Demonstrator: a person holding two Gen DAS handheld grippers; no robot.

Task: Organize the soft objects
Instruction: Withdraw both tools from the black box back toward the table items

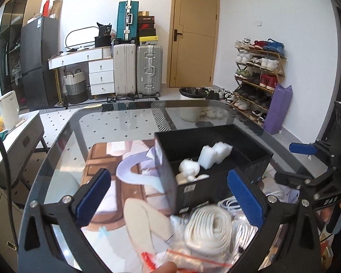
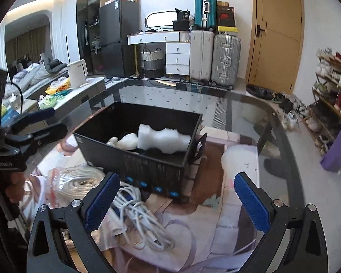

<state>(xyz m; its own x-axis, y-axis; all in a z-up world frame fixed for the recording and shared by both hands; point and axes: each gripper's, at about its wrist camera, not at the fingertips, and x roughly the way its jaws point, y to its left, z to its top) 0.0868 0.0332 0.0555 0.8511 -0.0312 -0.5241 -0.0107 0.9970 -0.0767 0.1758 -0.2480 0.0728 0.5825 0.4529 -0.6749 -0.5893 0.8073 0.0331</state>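
Note:
A black box stands on a printed mat on the glass table. Inside lie a white foam sponge and white soft pieces. A coiled white rope in a clear zip bag lies in front of the box. Loose white cables lie beside it. My left gripper is open just above the bagged rope. My right gripper is open over the mat, near the box front, and also shows in the left wrist view.
The glass table's rim curves round on the left and far side. A side table with a white kettle stands to the left. Suitcases, a door and a shoe rack stand beyond.

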